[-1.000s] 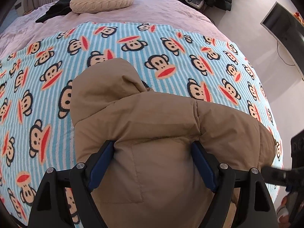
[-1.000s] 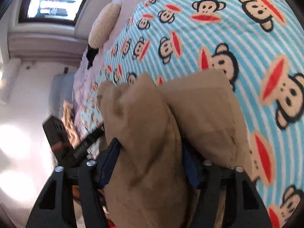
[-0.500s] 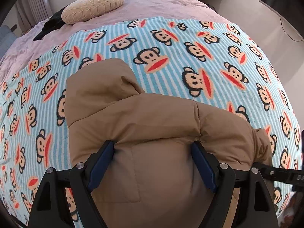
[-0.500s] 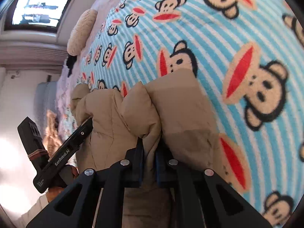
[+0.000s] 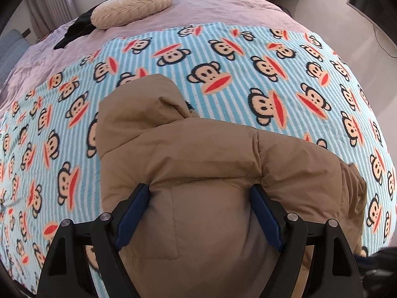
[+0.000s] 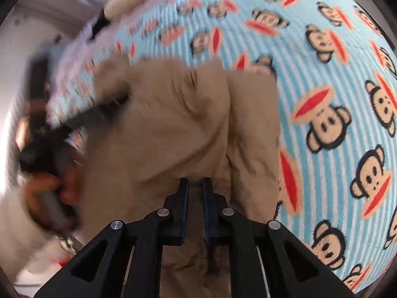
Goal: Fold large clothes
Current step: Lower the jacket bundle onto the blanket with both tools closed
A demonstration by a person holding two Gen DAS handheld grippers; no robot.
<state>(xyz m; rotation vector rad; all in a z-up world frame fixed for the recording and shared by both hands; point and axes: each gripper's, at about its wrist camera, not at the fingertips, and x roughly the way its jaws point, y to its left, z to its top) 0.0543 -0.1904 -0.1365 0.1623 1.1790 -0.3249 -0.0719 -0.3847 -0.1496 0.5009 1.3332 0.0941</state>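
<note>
The left tongs [image 5: 199, 193] grip a wide bulge of the tan jacket [image 5: 203, 154] on the bed [image 5: 223, 5]; the right tongs [image 6: 195, 185], just narrowed, pinch a fold.

Right gripper pinches the jacket

The right gripper [image 6: 195, 186], wide a second ago, has just closed on a fold of the tan puffer jacket [image 6: 173, 124], now bunched.

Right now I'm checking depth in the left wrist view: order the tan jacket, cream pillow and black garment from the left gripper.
1. tan jacket, at the left gripper.
2. cream pillow, far, upper left. black garment, beside it; too close to call.
</note>
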